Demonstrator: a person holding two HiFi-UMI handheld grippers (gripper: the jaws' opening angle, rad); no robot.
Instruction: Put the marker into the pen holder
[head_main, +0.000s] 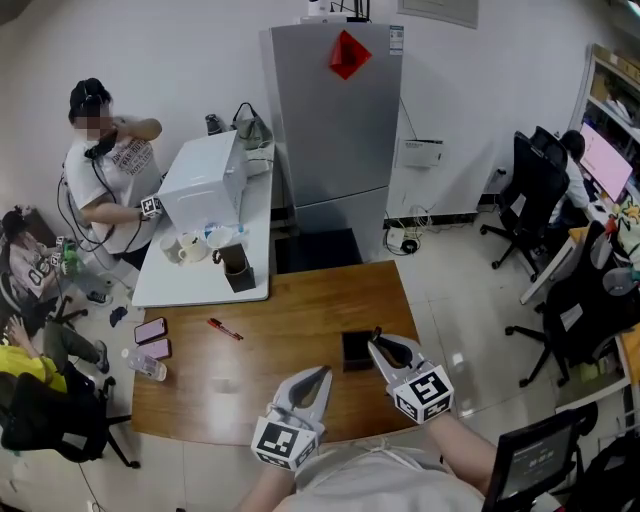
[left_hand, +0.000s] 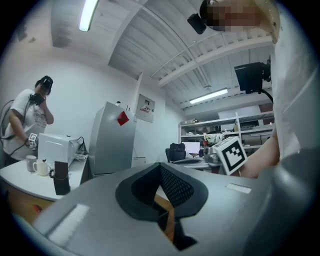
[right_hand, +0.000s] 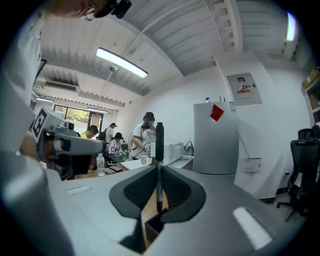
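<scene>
A black marker (right_hand: 159, 165) stands upright between the jaws of my right gripper (right_hand: 159, 200), which is shut on it. Its lower tip hangs just above the black square pen holder (right_hand: 152, 227). In the head view the pen holder (head_main: 355, 352) sits on the wooden table (head_main: 290, 320) near its front right, with my right gripper (head_main: 378, 345) right beside and over its right edge and the marker (head_main: 377, 333) poking up from it. My left gripper (head_main: 320, 377) hovers to the holder's left near the table's front edge. Its jaws are together with nothing between them (left_hand: 167, 215).
A red pen (head_main: 225, 329) lies on the table's left half, two phones (head_main: 152, 330) and a water bottle (head_main: 146, 366) at its left edge. Behind stands a white table (head_main: 200, 285) with a microwave (head_main: 205, 180) and mugs, a grey fridge (head_main: 335, 120), and people at left.
</scene>
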